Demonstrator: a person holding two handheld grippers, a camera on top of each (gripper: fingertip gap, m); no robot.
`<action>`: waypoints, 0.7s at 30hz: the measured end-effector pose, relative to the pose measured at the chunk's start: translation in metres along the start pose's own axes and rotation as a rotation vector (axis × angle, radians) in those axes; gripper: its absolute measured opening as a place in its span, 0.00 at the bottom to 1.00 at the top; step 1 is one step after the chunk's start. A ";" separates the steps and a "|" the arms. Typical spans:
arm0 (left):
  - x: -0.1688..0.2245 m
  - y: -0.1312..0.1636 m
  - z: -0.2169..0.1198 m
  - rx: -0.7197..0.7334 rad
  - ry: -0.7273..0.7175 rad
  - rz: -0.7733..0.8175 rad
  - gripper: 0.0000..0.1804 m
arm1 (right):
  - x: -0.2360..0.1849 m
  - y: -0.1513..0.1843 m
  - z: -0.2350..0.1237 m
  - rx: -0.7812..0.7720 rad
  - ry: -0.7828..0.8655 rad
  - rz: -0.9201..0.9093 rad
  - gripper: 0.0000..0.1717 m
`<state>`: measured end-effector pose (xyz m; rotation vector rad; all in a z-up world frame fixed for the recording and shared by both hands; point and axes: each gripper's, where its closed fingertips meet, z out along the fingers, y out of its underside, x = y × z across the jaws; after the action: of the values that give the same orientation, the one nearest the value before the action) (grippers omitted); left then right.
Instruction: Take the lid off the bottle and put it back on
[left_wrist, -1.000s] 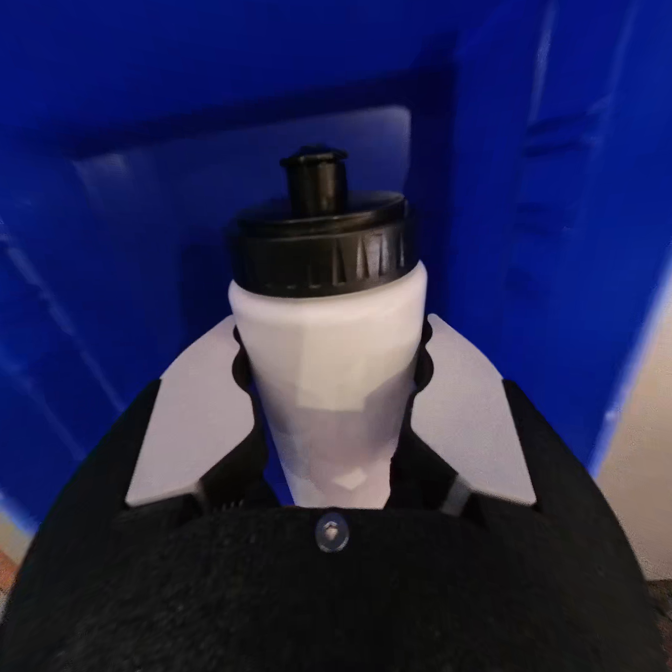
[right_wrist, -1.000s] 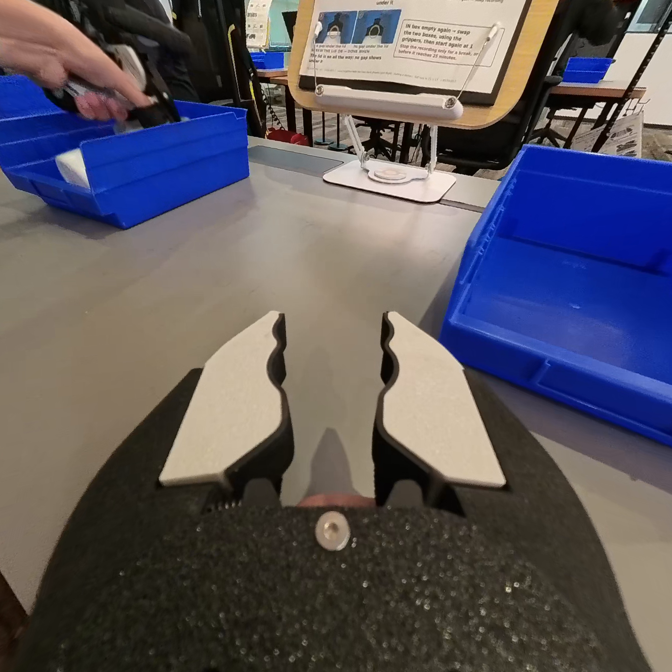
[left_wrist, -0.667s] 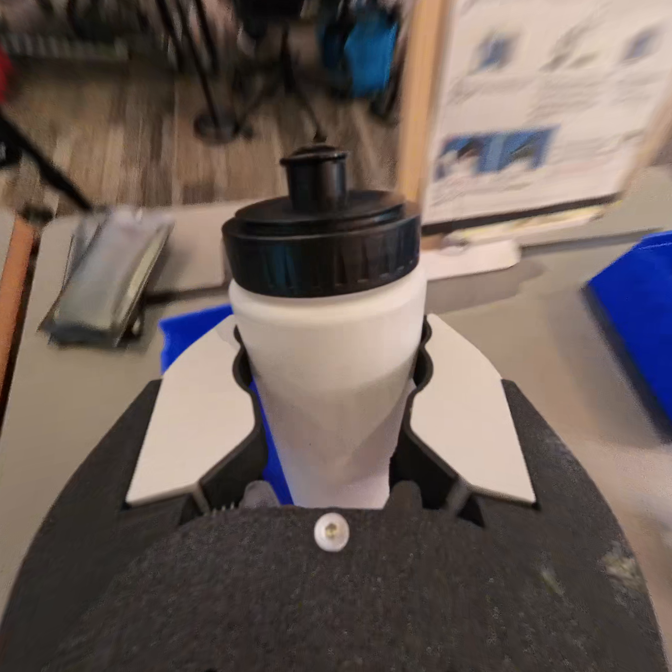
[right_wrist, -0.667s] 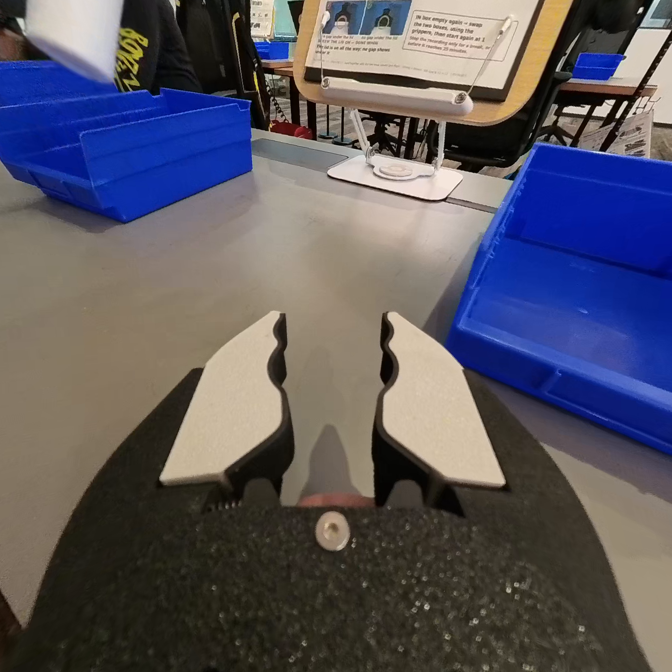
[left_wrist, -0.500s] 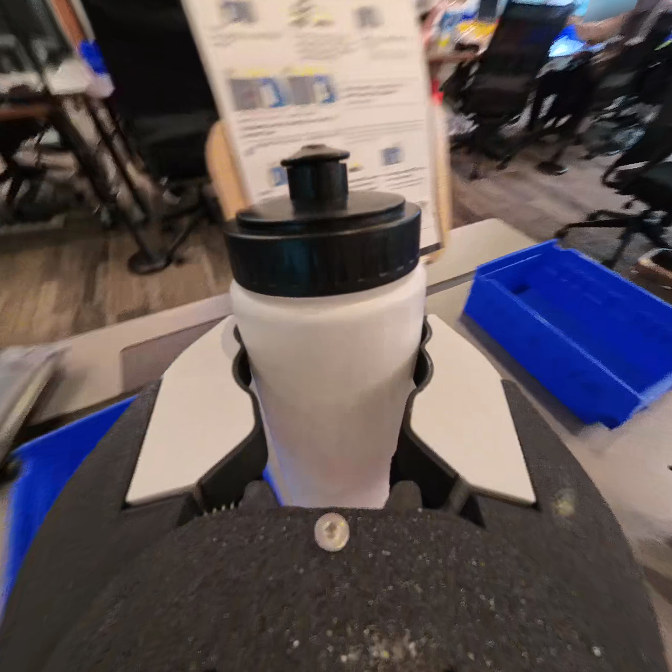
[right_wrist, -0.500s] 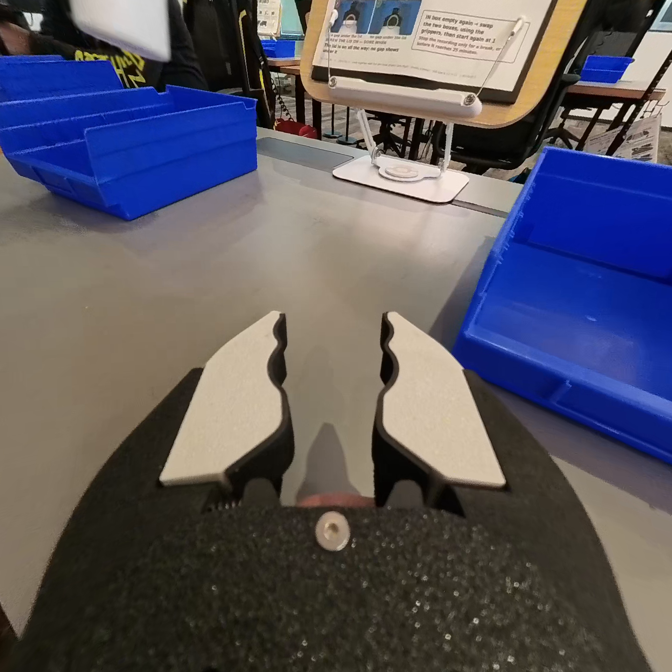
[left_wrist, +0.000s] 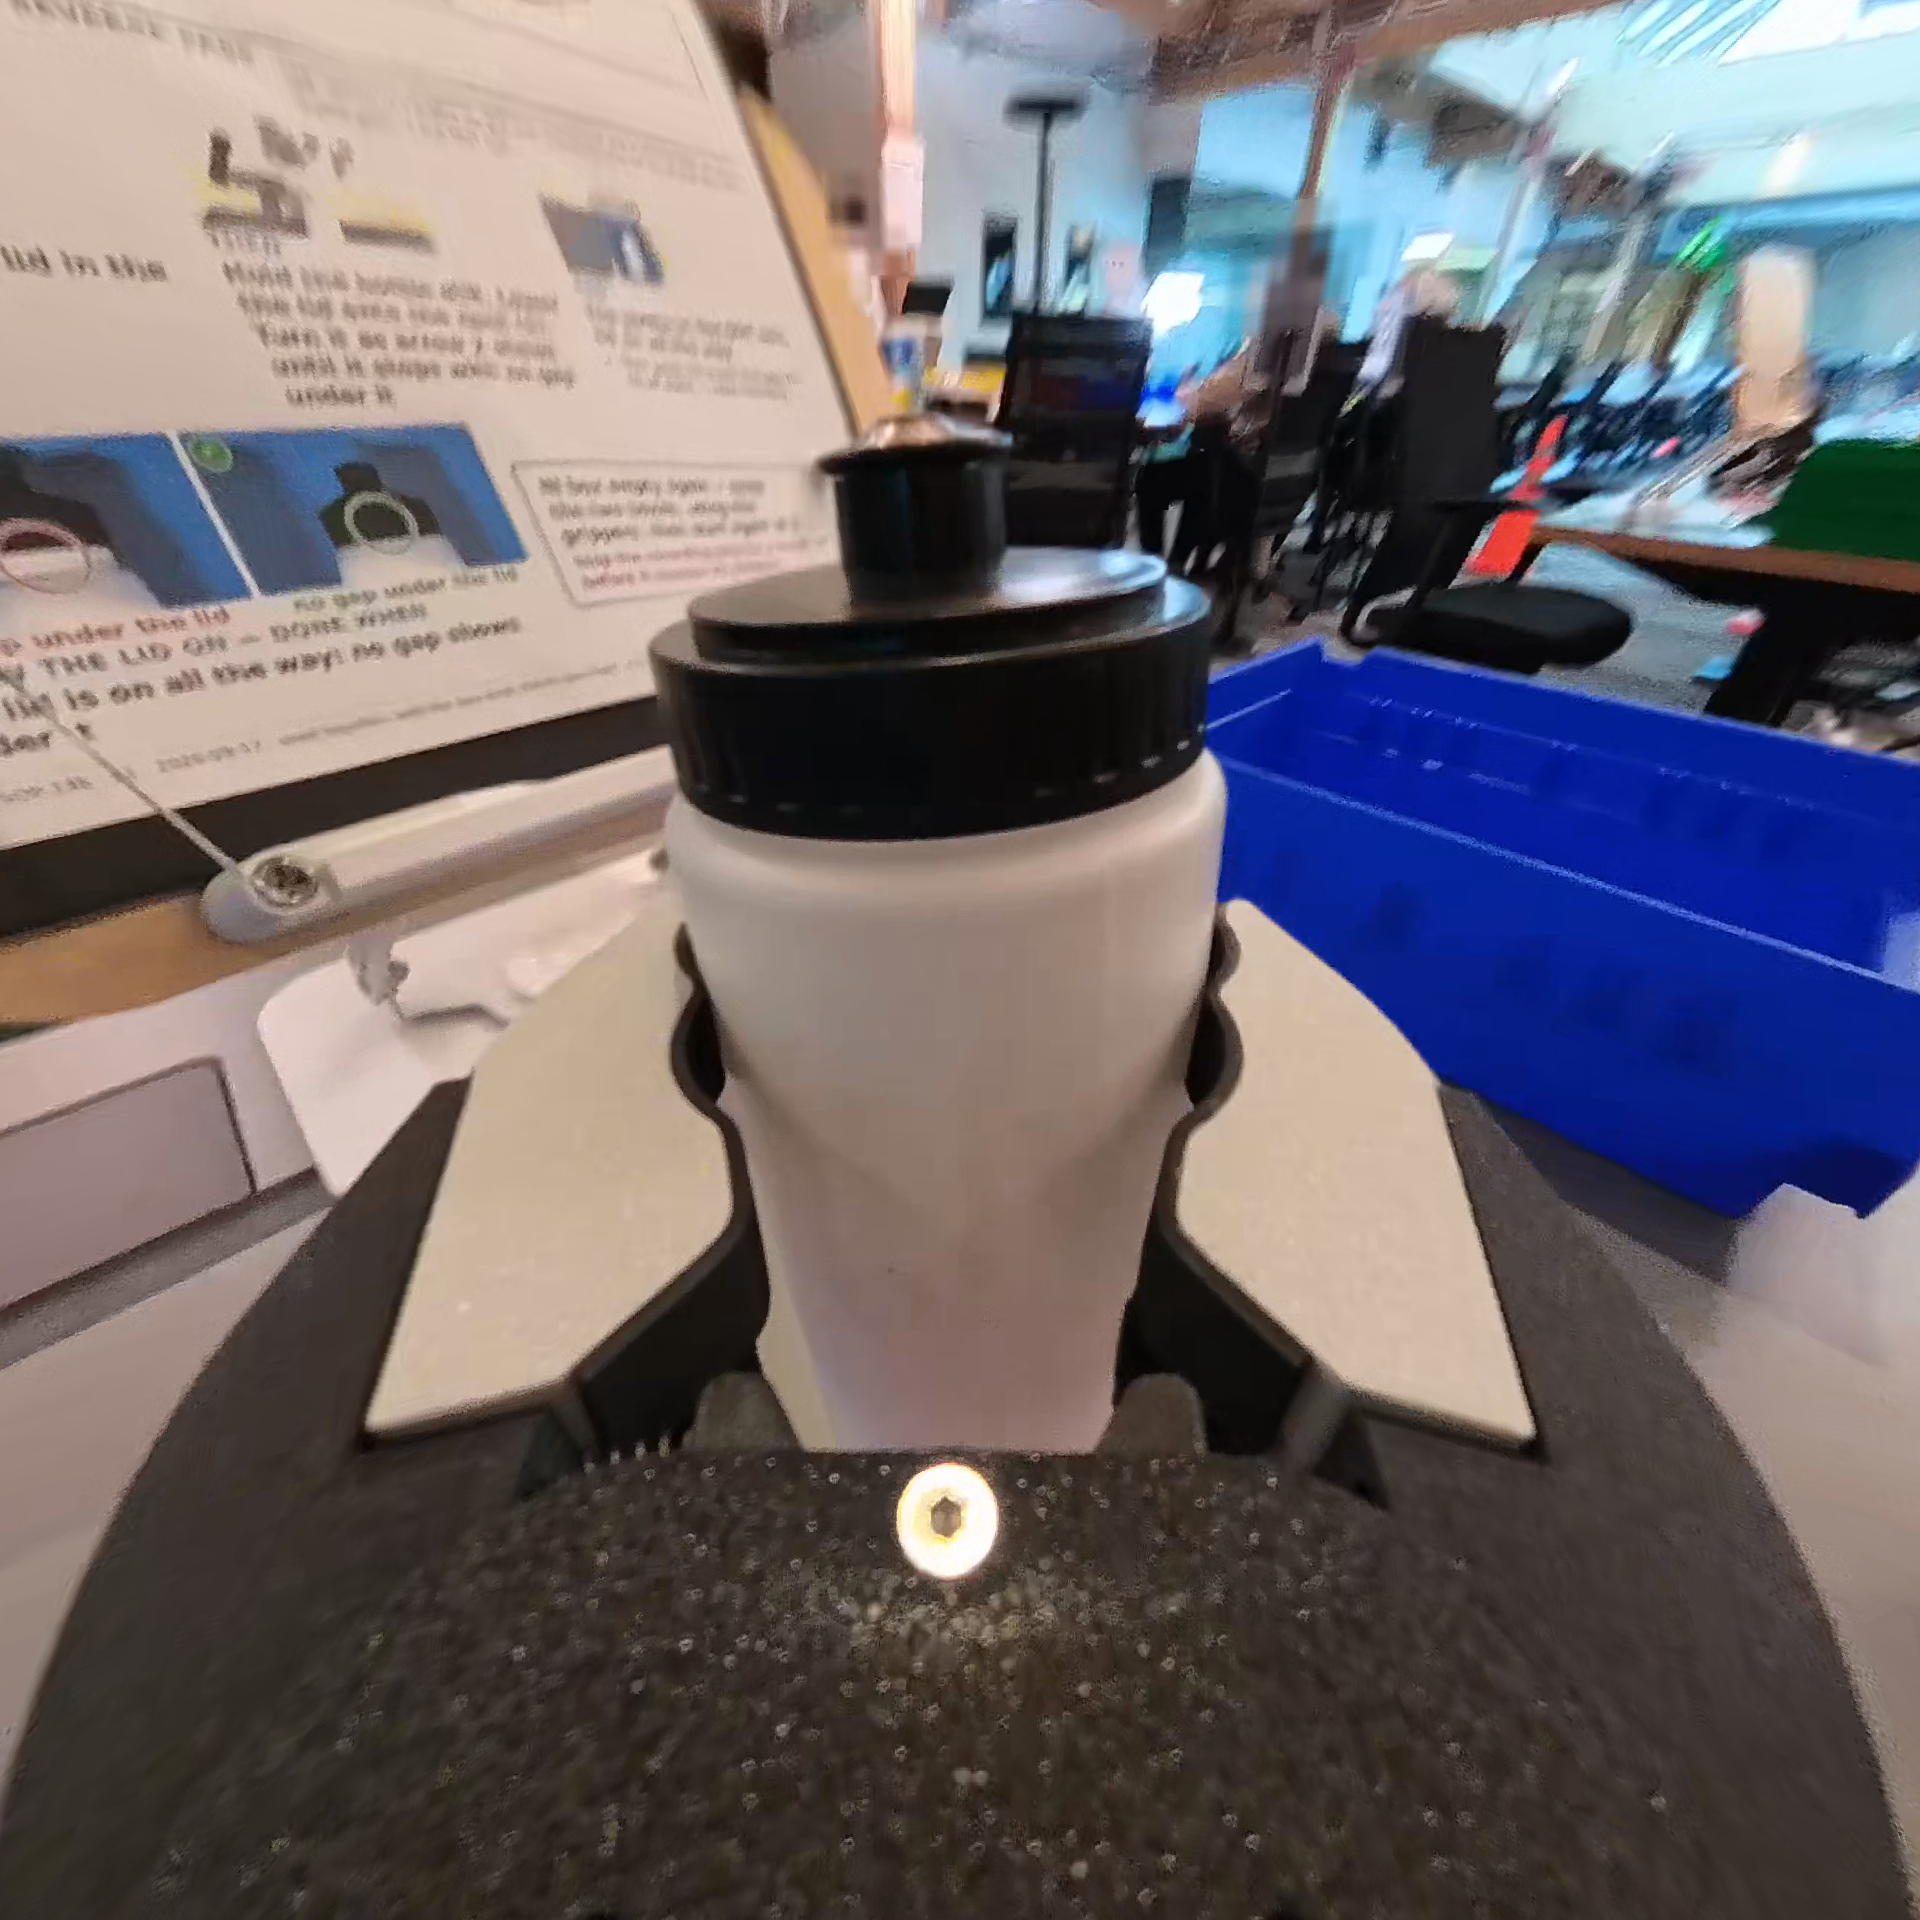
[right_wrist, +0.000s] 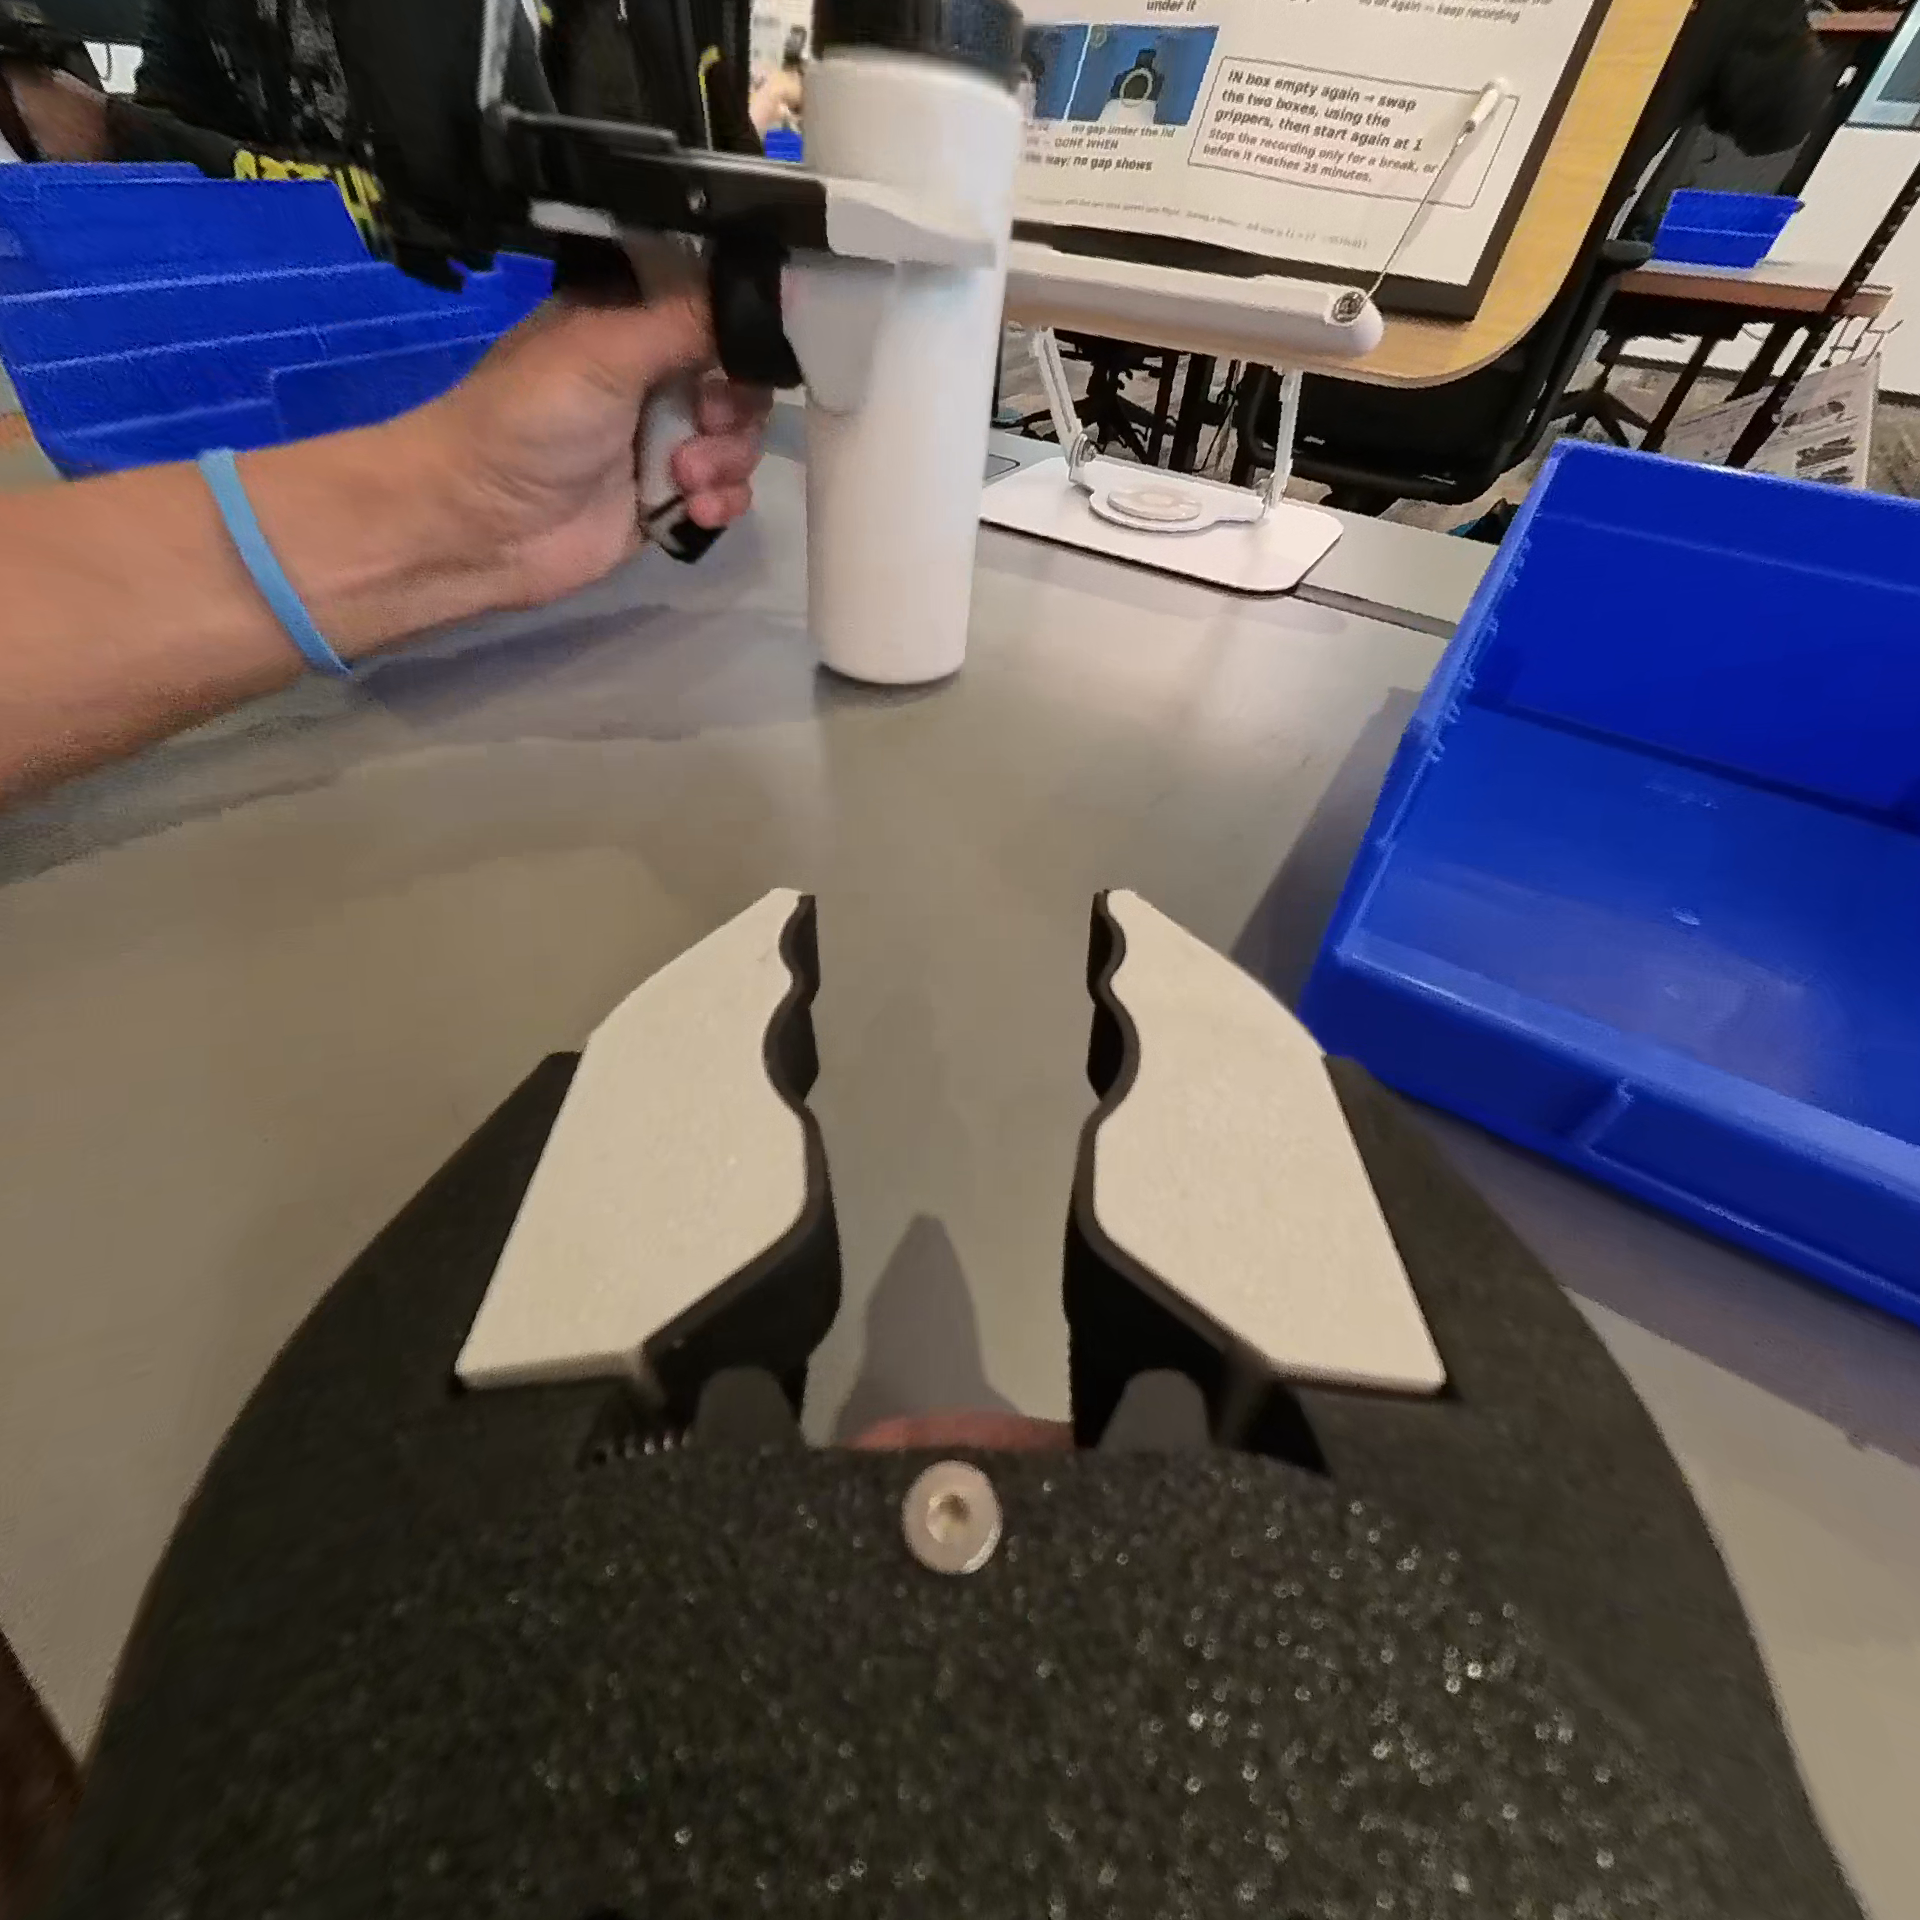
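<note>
The tall white plastic bottle (right_wrist: 896, 416) with its black ribbed screw lid (left_wrist: 935, 717) stands upright on the grey table (right_wrist: 520, 883), clamped between the left gripper's (left_wrist: 951, 997) fingers. Nearer, the right gripper (right_wrist: 951, 925) hovers with fingers apart and bare, a blue plastic bin (right_wrist: 1662, 883) to its right.
</note>
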<state>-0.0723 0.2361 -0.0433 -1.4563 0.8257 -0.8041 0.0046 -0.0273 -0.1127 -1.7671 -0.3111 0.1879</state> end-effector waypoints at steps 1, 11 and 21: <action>0.001 0.000 0.000 0.015 0.014 0.002 0.49 | -0.001 0.000 -0.001 0.002 -0.006 0.013 0.29; 0.016 0.003 -0.001 0.015 0.123 0.062 0.49 | -0.005 -0.022 0.014 -0.028 -0.098 0.044 0.39; 0.020 0.004 -0.005 0.025 0.131 0.044 0.48 | -0.012 -0.142 0.135 -0.486 -0.321 -0.233 0.54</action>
<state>-0.0667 0.2166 -0.0469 -1.3695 0.9398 -0.8801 -0.0617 0.1219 -0.0037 -2.1579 -0.8480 0.2424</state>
